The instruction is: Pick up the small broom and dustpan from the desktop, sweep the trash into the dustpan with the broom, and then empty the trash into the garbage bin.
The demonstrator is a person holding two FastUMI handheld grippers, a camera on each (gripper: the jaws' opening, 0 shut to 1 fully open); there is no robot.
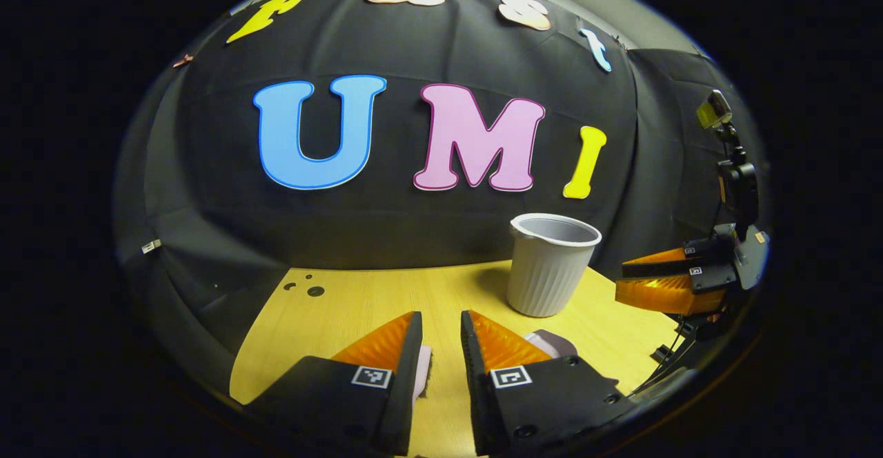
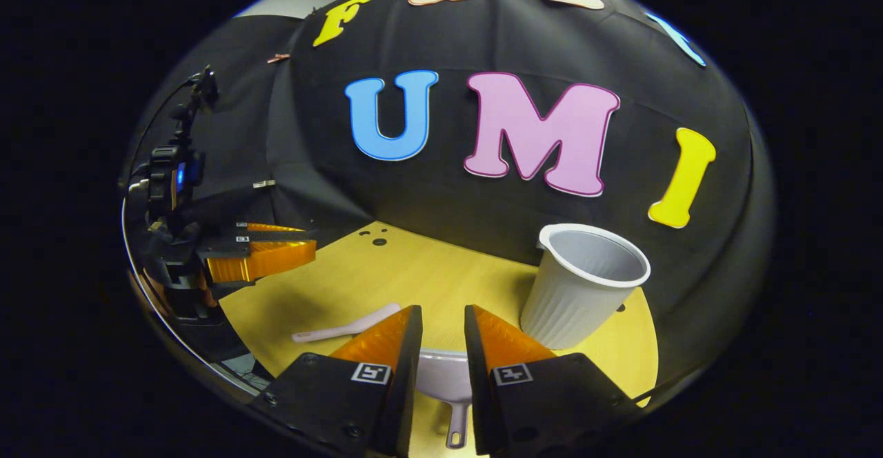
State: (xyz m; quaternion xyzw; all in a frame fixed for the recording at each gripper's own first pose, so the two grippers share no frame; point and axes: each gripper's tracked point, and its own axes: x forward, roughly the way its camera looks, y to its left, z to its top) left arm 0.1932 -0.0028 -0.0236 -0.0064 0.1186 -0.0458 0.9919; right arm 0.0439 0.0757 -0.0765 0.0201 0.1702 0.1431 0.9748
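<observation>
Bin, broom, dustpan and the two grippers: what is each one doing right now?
Bin: upright on the desk, open top, looks empty.
Broom: lying flat on the desk, not held.
Dustpan: lying on the desk below the right gripper, not held.
Left gripper: open, holding nothing.
Right gripper: open, above the dustpan.

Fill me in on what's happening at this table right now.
A person is working two handheld grippers over a yellow wooden desktop. Nothing is picked up yet: the left gripper and right gripper both hover open and empty. The small dustpan lies on the desktop just below the right gripper's fingers, handle toward the camera, and the small broom lies beside it. A ribbed grey garbage bin stands upright near the back wall, waiting for the trash.
</observation>
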